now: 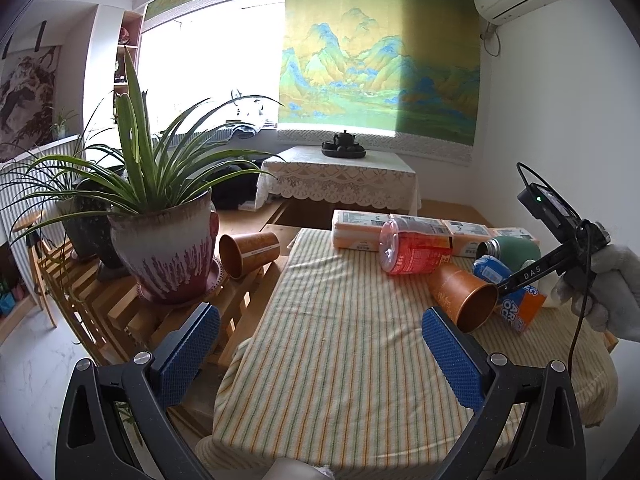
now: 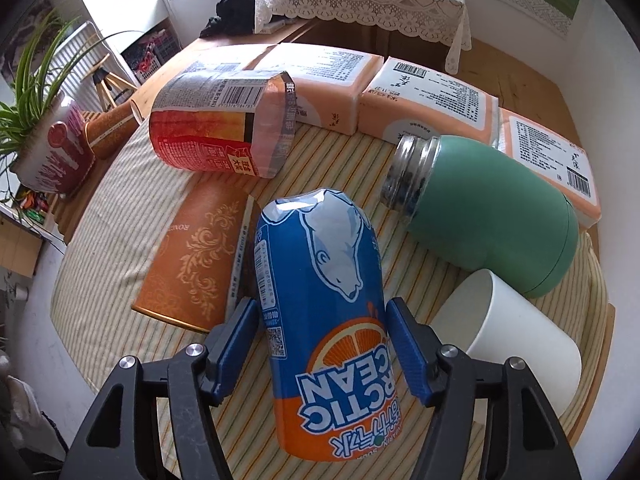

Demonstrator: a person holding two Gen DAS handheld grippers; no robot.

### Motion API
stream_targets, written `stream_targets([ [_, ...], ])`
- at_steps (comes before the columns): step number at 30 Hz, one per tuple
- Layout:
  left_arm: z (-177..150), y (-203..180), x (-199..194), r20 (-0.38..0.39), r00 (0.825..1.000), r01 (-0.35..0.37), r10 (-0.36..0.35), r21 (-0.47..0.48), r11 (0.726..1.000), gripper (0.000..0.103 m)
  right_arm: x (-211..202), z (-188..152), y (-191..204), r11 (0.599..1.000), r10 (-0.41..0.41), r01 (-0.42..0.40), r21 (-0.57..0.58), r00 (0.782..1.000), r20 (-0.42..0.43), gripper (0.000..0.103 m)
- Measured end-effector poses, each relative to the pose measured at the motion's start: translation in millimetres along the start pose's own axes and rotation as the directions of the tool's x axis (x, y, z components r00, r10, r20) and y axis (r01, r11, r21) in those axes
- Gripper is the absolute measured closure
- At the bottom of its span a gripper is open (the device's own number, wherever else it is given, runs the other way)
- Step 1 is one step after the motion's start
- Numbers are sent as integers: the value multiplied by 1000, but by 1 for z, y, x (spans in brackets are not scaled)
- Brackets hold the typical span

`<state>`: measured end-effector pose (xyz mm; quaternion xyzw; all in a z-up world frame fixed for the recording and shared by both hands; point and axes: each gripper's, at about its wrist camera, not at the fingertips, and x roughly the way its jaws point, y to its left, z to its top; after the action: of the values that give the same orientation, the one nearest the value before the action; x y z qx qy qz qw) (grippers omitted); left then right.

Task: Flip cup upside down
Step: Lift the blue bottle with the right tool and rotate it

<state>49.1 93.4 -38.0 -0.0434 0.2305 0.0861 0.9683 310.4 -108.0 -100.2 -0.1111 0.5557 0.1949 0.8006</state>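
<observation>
An orange paper cup (image 1: 464,296) lies on its side on the striped tablecloth, mouth toward me; it also shows in the right wrist view (image 2: 192,256). A second orange cup (image 1: 248,254) lies on the wooden rack by the plant pot. A white cup (image 2: 516,340) lies on its side at the right. My right gripper (image 2: 320,352) is shut on a blue and orange Arctic Ocean can (image 2: 324,312), also seen from the left (image 1: 516,300). My left gripper (image 1: 320,340) is open and empty above the table's near left part.
A red-labelled plastic bottle (image 2: 216,128), a green flask (image 2: 492,216) and several tissue packs (image 2: 424,100) lie at the back of the table (image 1: 320,400). A potted plant (image 1: 164,256) stands on the rack at left.
</observation>
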Motion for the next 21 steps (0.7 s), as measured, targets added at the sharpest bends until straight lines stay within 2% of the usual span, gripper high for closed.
stream_targets([
  [5, 1, 1, 0, -1, 1000, -1, 1, -3, 1000, 1, -3, 0, 2, 1000, -16, 16, 3, 1000, 17, 44],
  [12, 1, 2, -5, 4, 1000, -2, 2, 1, 1000, 1, -29, -11, 9, 1000, -21, 22, -14, 998, 67, 45],
  [17, 1, 2, -6, 1, 1000, 7, -7, 3, 1000, 1, -61, -30, 23, 995, -43, 55, -88, 991, 128, 45],
  [21, 1, 1, -7, -8, 1000, 17, -17, 0, 1000, 1, -78, -49, 47, 984, 0, 24, -174, 990, 138, 45],
])
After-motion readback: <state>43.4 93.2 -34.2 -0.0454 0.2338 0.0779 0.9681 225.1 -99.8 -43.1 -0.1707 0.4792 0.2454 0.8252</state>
